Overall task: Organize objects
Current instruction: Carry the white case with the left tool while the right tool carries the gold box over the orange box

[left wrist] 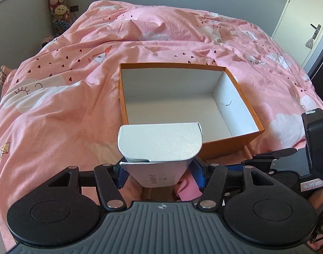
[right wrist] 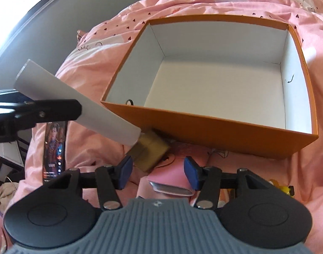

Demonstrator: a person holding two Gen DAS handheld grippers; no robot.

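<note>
Fingers of left gripper [left wrist: 159, 169] are clamped on white carton [left wrist: 159, 146], long axis running forward past the tips; orange box [left wrist: 244, 101] lies just ahead. Right gripper [right wrist: 158, 172] is held open, empty, pink item [right wrist: 167, 180] below.

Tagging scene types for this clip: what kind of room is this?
Most likely a bedroom at home: a bed under a pink printed duvet, plush toys stacked in the corner, and a white door with a lever handle.
</note>
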